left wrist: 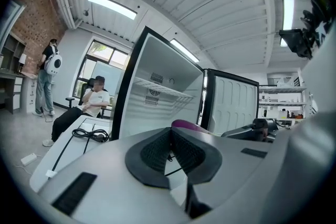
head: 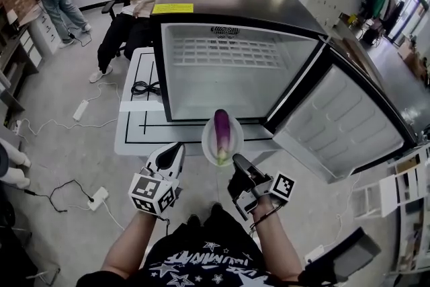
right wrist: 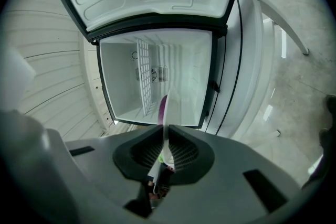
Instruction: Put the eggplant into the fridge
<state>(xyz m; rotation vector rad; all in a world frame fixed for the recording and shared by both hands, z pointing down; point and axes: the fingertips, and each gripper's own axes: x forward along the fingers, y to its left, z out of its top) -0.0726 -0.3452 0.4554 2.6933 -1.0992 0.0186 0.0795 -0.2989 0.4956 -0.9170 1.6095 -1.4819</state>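
1. On the table [head: 134, 126] stands the fridge [head: 228, 87]. Its cavity is white and bare, apart from a wire shelf [head: 225, 50] high at the back.
2. Its door [head: 342, 121] is swung fully open to the right, so the opening is free.
3. Just before the opening, a white plate [head: 209, 142] is held in the air, apart from the table and the fridge.
4. The eggplant [head: 222, 131] lies on this plate with its purple end toward the fridge and its green stem toward the person. It is not yet inside.
5. The right gripper [head: 238, 160] carries the plate. In the right gripper view its jaws are clenched on the thin rim of the plate [right wrist: 166, 131], and the eggplant [right wrist: 161, 107] shows beyond them, in line with the cavity.
6. The left gripper [head: 177, 148] hangs just beside the plate on its left side. In the left gripper view its jaws are pressed together with nothing between them, and it does not seem to touch the plate.
7. My judgement of the step: the eggplant is lifted and is being brought to the fridge, so the task is about half done, and the placing itself is left.
8. The next move calls for pushing the plate forward through the opening and lowering it onto the fridge floor. It must stay level, because the eggplant lies loose and can roll off. Only one rim is pinched, so a slow move is safer. After that the right jaws must release.
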